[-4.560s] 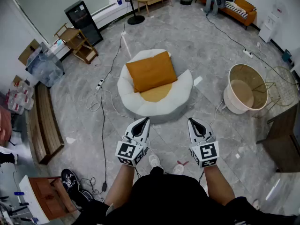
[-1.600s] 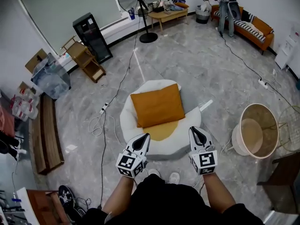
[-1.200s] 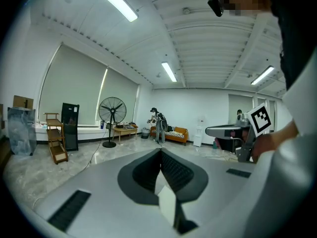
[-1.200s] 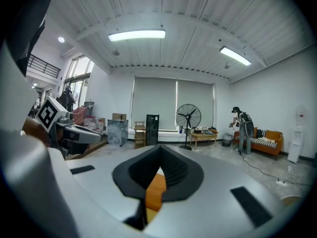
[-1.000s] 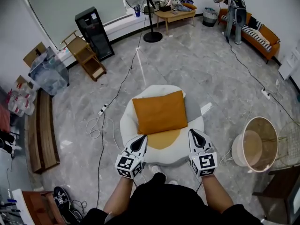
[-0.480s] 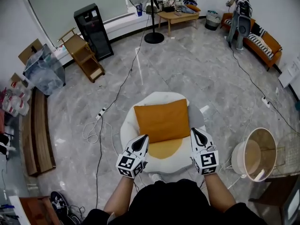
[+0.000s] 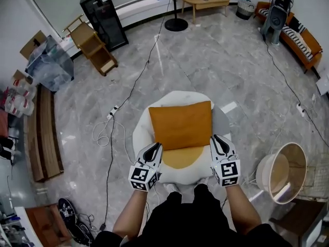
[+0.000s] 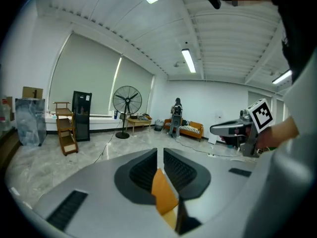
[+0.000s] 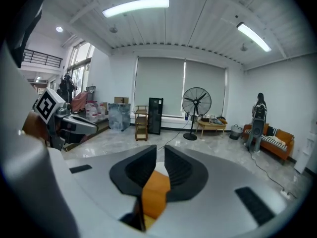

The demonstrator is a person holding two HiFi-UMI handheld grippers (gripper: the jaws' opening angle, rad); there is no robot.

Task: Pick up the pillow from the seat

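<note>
Both empty, just cracking open: left claw [image 7: 153, 148], right claw [image 7: 217, 139] poised by pillow [image 7: 181, 124] on seat [image 7: 172, 98]; next should be widen, descend, pinch edges.

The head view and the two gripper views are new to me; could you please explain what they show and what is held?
No robot here: a person holds two two-jaw tools, the left gripper and the right gripper. The head view comes from a camera on the person's head, looking steeply down. Each gripper view comes from a camera riding on that gripper, looking along its jaws. On the floor stands a round white seat with an orange pillow lying on it. Both grippers hover near the seat's front edge, one toward each side of the pillow. Nothing is held: both pairs of jaws are just opening, with nothing between them.
</note>
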